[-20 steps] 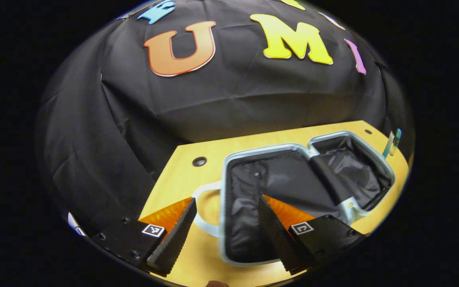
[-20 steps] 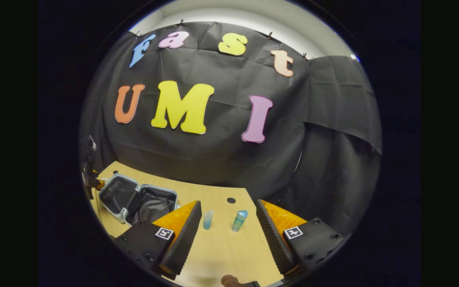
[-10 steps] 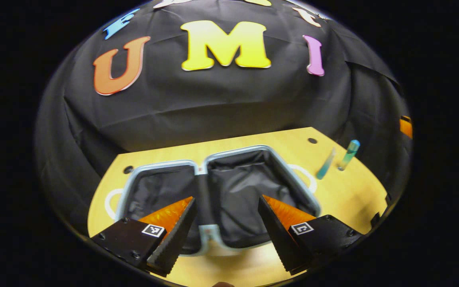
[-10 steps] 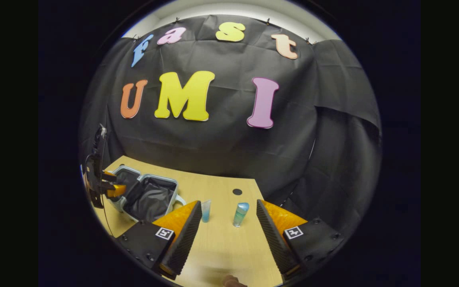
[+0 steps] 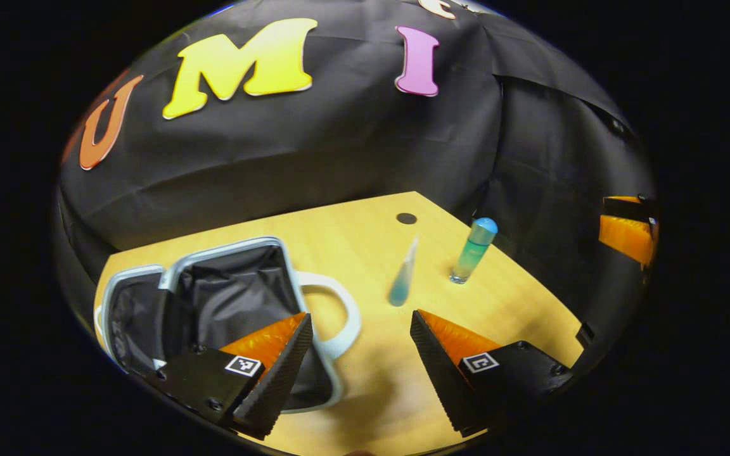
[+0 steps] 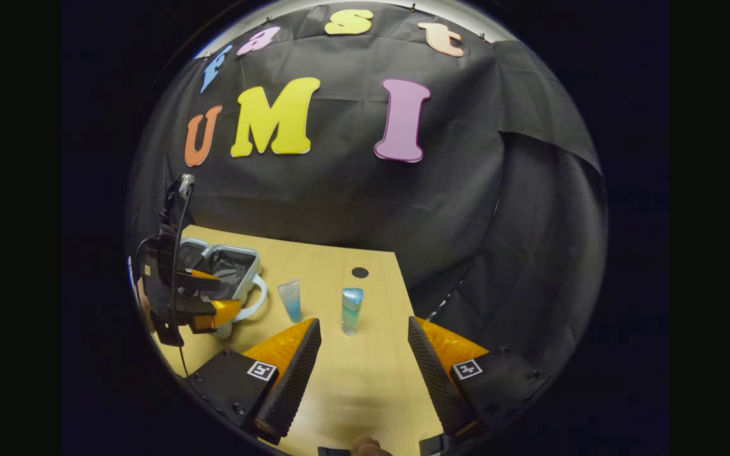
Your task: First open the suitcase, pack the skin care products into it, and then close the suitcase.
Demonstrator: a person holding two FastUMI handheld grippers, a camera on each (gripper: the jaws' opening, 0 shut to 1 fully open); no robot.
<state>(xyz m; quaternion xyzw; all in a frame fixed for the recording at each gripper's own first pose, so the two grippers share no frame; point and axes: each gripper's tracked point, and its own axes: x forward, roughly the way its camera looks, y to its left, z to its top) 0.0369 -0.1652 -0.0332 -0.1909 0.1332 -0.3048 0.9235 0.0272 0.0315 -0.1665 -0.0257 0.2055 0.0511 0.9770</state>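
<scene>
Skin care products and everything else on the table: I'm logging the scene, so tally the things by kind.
Suitcase, open: 1
Tube: 1
Bottle: 1
Grippers, left gripper and right gripper: 2
Total: 5

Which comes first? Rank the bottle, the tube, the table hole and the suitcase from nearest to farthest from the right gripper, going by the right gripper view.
From the right gripper:
1. Bottle, upright straight ahead, just past the fingertips.
2. Tube, slightly left and a little farther back.
3. Suitcase, lying open far to the left, and table hole, straight ahead behind the bottle: too close to call.
</scene>
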